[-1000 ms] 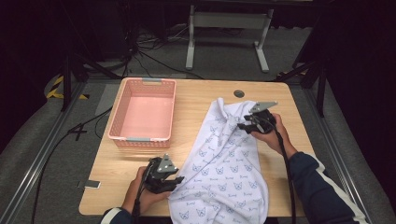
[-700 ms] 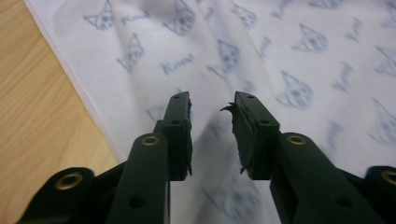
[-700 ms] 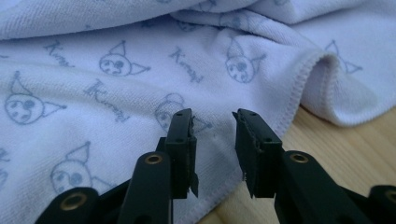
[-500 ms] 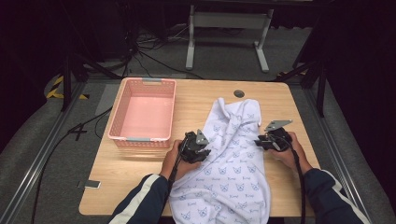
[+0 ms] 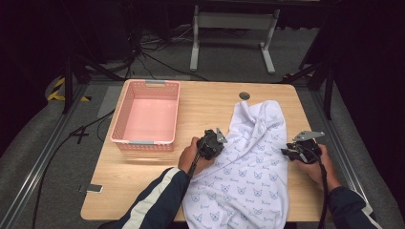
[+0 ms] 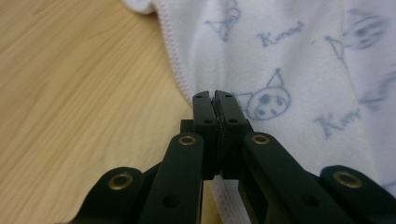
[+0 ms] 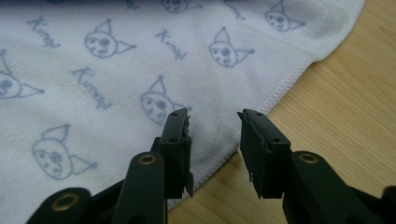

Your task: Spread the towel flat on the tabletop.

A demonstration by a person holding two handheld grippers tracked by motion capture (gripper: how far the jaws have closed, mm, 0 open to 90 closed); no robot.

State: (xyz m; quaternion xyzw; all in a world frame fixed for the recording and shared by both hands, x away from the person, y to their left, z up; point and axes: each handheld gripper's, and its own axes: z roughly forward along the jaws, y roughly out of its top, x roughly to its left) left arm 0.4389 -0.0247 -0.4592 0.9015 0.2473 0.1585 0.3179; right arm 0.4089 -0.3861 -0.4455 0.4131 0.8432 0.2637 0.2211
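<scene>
The white printed cloth (image 5: 253, 167) lies across the right half of the wooden table (image 5: 143, 181), its lower end hanging over the near edge at the bottom of the high view, with the pink basket (image 5: 145, 117) well apart at the upper left. In the left gripper view the left gripper (image 6: 215, 100) has just closed and now has its jaws pressed together on the stitched hem, yet only a thin fold sits between them, so a pull may strip the cloth out. In the right gripper view the right gripper (image 7: 214, 122) has its jaws spread, having just been opening a little, and they straddle the opposite hem with nothing pinched. If they close from this shallow angle, they may nip only the seam's lip or scrape the wood instead. A lift with one side loose would likely drag the cloth crooked, and its overhanging end could pull it off the table.
</scene>
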